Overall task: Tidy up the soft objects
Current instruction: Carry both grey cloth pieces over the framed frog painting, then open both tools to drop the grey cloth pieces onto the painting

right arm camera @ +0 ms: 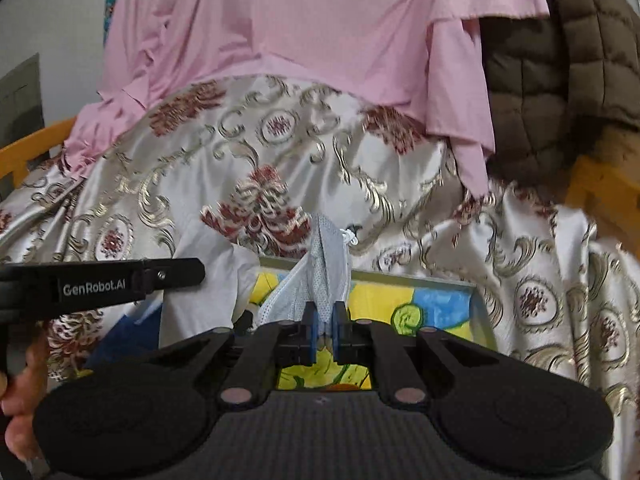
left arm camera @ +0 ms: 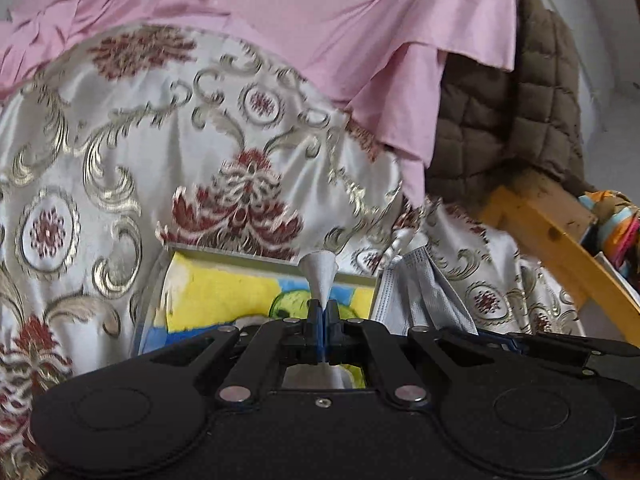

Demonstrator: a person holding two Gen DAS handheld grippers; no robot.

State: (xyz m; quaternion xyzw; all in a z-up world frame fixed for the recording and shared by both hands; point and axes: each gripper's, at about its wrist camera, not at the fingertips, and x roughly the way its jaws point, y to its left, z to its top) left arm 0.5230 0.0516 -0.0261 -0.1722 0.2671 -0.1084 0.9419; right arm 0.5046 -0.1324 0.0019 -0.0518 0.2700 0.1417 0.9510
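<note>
Both hand-held grippers are clamped on one pale face mask — the left hand-held gripper pinches one end, the right hand-held gripper the bunched other end. The mask hangs between them above a colourful framed picture on the patterned satin cloth.

pink sheet, cream-gold-maroon floral cloth, brown quilted cushion

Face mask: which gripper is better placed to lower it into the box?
Right, probably. The right gripper is shut on the bunched face mask, hanging over the colourful box. The left gripper pinches only a thin white piece.
</note>
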